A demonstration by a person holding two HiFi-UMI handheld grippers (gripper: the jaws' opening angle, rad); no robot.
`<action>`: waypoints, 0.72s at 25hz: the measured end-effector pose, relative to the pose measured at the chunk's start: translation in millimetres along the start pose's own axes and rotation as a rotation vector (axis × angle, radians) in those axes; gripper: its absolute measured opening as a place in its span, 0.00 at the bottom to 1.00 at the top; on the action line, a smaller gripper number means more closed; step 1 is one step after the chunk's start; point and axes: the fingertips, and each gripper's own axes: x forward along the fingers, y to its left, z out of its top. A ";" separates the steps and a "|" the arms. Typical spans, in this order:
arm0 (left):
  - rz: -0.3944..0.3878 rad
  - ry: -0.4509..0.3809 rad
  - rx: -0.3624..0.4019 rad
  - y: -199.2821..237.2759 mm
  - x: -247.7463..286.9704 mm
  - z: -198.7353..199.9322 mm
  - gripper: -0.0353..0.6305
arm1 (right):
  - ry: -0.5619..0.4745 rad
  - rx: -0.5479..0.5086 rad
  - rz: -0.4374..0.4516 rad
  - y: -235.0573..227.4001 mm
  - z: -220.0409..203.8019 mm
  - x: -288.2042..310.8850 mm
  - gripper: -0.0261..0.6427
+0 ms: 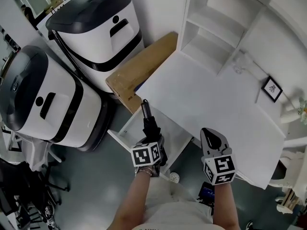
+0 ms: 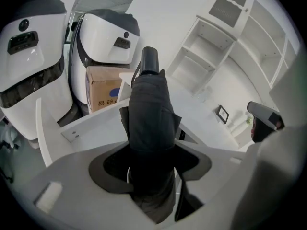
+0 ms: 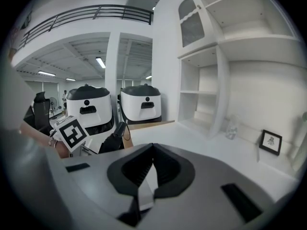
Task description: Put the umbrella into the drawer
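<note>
My left tongs point(image 2: 152, 152) are clamped round the cloth middle of the folded black umbrella point(image 2: 149, 109), which I hold just above the open drawer point(image 2: 96, 121) under the bench point(image 1: 216, 95). My right tongs point(image 3: 146, 171) are closed on nothing. It should be light, but the fabric is soft and slippery over stiff ribs, so a firm mid-body grip suits it best.

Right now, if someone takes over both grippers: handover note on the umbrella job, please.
Left gripper: shut on the folded black umbrella, handle end forward.
Right gripper: shut, empty, over the desk's front edge.
Drawer: open below the white desk, umbrella held over it.
Done: umbrella in hand, drawer open.
Left: lower umbrella into drawer, let go.
</note>
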 end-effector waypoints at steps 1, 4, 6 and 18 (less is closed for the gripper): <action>0.005 0.015 -0.022 2.4 4.3 -2.7 0.44 | 0.007 0.000 -0.002 -1.1 -1.6 1.6 0.05; 0.003 0.067 -0.098 7.1 16.7 -12.9 0.44 | 0.026 0.005 -0.001 -3.9 -5.1 4.8 0.05; -0.001 0.099 -0.139 8.4 24.3 -20.4 0.44 | 0.034 0.004 0.003 -4.7 -5.9 5.7 0.05; 0.029 0.272 -0.256 27.2 69.0 -54.5 0.44 | 0.077 -0.011 0.024 -0.1 -7.1 27.6 0.05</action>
